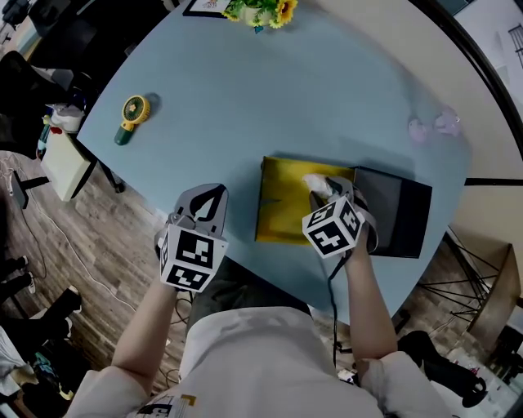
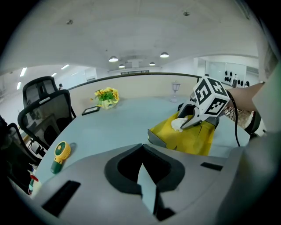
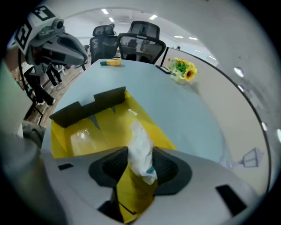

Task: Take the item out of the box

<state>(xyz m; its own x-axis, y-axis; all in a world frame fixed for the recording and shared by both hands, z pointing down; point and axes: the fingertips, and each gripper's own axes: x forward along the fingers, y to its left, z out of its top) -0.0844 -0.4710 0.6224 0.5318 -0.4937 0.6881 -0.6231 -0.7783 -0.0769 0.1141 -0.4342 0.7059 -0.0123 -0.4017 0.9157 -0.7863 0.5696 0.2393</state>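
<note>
An open box with a yellow lining (image 1: 282, 208) lies at the near edge of the pale blue table (image 1: 270, 106), its dark lid (image 1: 400, 208) folded out to the right. My right gripper (image 1: 323, 189) reaches into the box, and its pads press on a crumpled white packet (image 3: 140, 151) standing between them. From the left gripper view the packet (image 2: 178, 124) sits at the right gripper's (image 2: 186, 123) tips over the yellow lining (image 2: 193, 138). My left gripper (image 1: 208, 198) hovers at the table's near edge, left of the box, shut and holding nothing.
A yellow-and-green hand fan (image 1: 133, 114) lies far left on the table. A pot of yellow flowers (image 1: 261, 11) and a small framed card (image 1: 204, 6) stand at the far edge. A small clear ornament (image 1: 433, 126) sits far right. Office chairs (image 3: 136, 39) stand beyond the table.
</note>
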